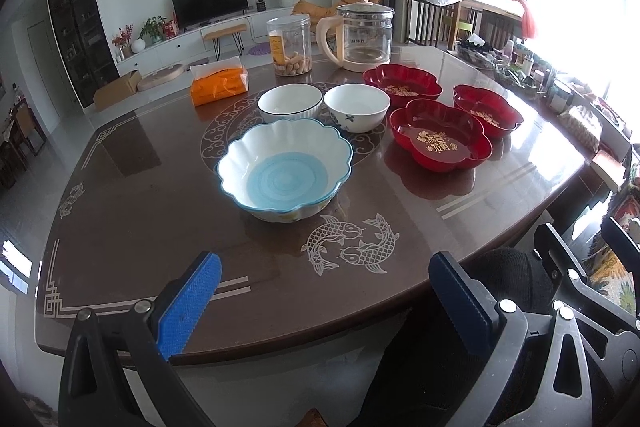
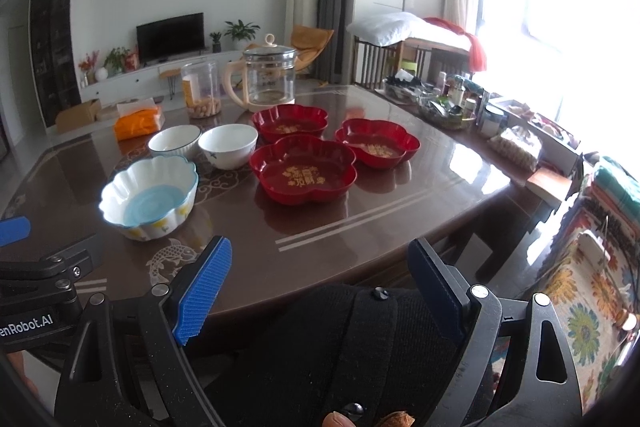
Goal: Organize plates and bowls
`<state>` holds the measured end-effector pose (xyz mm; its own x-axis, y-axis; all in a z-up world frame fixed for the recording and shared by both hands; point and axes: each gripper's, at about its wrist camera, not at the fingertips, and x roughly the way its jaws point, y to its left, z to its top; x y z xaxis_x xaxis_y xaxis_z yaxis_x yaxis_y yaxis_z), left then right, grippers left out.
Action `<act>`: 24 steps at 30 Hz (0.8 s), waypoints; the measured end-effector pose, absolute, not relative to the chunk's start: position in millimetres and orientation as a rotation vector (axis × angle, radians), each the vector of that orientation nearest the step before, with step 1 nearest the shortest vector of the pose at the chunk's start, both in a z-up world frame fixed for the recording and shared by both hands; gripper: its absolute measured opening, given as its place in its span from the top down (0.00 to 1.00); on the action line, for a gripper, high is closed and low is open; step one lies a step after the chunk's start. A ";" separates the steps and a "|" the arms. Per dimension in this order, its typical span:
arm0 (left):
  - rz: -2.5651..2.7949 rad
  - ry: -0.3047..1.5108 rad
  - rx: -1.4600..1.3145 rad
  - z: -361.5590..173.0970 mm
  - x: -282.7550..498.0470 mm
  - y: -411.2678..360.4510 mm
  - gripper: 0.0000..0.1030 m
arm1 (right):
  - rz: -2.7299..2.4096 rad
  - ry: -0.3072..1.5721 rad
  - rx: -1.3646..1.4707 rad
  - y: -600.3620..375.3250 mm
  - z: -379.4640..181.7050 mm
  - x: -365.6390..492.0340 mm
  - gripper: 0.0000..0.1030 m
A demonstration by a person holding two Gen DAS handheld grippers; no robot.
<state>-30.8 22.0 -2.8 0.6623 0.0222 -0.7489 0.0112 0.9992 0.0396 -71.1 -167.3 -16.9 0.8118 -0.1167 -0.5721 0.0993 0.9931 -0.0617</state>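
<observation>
Glossy glass covered the table (image 1: 140, 195); both the left gripper (image 1: 324, 291) and right gripper (image 2: 320, 283) gaped wide, empty, short of the scalloped bowl (image 1: 285, 169) and red plates (image 2: 303, 174). Pinched rims could slip.

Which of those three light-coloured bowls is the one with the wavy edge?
The big scalloped bowl with the pale blue bottom, nearest the camera. The two small white bowls behind it have plain round rims.

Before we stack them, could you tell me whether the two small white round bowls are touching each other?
Apart. The left wrist view shows a thin strip of brown table between the dark-rimmed white bowl and the blue-patterned white bowl.
</observation>
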 end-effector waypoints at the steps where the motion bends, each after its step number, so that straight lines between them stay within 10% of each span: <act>1: 0.005 0.856 0.047 -5.4 -28.1 20.0 0.00 | -0.117 0.622 -0.025 -169.1 -19.3 -68.7 0.11; 24: 0.005 0.909 0.106 -25.0 -4.0 8.0 0.00 | -0.124 0.685 0.007 -183.7 -39.2 -47.0 0.11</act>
